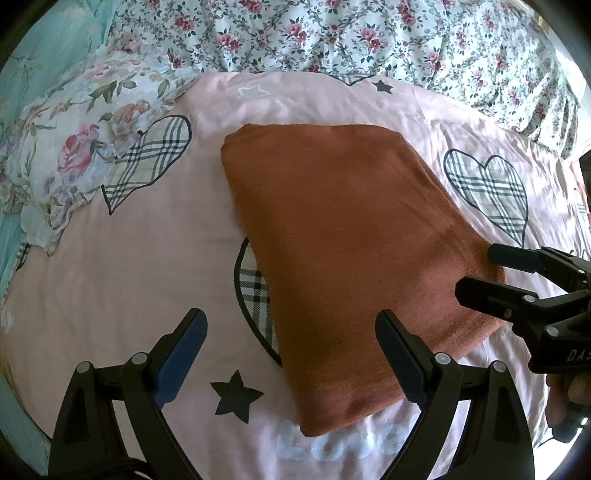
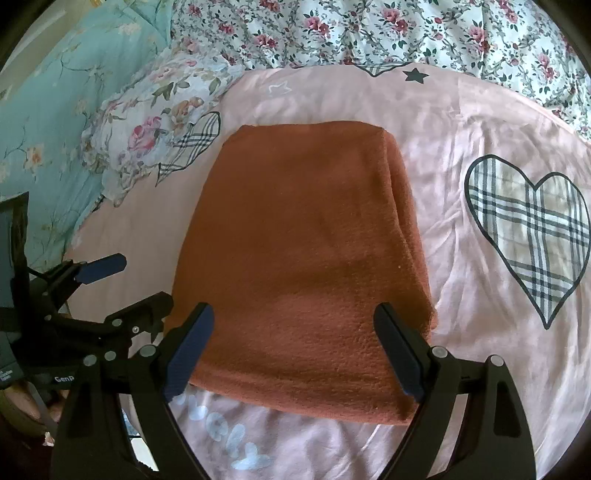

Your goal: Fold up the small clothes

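Observation:
A rust-orange garment (image 1: 343,251) (image 2: 303,258) lies folded into a neat rectangle on the pink bedsheet (image 1: 110,266) (image 2: 472,362). My left gripper (image 1: 291,332) hangs open just above the garment's near left corner, with nothing between its fingers. It also shows at the left of the right wrist view as the left gripper (image 2: 136,284). My right gripper (image 2: 293,328) is open over the garment's near edge and holds nothing. In the left wrist view the right gripper (image 1: 476,271) comes in from the right, open, at the garment's right edge.
A floral pillow (image 1: 81,147) (image 2: 155,129) lies at the left, partly on the sheet. A rose-print quilt (image 1: 332,33) (image 2: 369,29) is bunched along the back. Teal bedding (image 2: 55,110) fills the far left. A hand (image 1: 569,402) holds the right gripper's handle.

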Demonstrator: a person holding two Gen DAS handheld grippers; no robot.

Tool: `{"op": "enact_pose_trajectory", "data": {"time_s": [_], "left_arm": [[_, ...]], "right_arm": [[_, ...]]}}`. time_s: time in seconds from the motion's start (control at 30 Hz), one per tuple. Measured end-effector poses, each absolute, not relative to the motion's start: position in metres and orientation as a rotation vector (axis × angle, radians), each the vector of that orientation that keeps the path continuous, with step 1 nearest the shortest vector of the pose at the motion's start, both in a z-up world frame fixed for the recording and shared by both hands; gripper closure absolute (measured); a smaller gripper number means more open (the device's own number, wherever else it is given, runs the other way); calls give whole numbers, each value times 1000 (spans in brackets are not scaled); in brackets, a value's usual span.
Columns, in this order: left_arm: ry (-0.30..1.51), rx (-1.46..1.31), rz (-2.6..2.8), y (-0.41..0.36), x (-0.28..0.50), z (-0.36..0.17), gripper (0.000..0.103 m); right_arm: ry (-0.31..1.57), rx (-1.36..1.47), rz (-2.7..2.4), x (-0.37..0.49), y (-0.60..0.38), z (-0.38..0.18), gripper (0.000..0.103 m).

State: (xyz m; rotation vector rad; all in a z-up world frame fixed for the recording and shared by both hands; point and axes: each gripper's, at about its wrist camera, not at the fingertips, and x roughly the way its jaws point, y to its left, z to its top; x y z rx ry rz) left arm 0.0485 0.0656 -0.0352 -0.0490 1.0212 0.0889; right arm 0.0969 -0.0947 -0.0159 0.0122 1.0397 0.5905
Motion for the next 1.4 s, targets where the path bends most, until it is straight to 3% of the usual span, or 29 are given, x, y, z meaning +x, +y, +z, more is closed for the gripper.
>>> {"op": "enact_pose_trajectory", "data": {"time_s": [1.4], "left_arm": [[1010, -41, 85, 65, 50, -31, 8]], "right_arm": [[1027, 20, 591, 96, -93, -10, 15]]}}
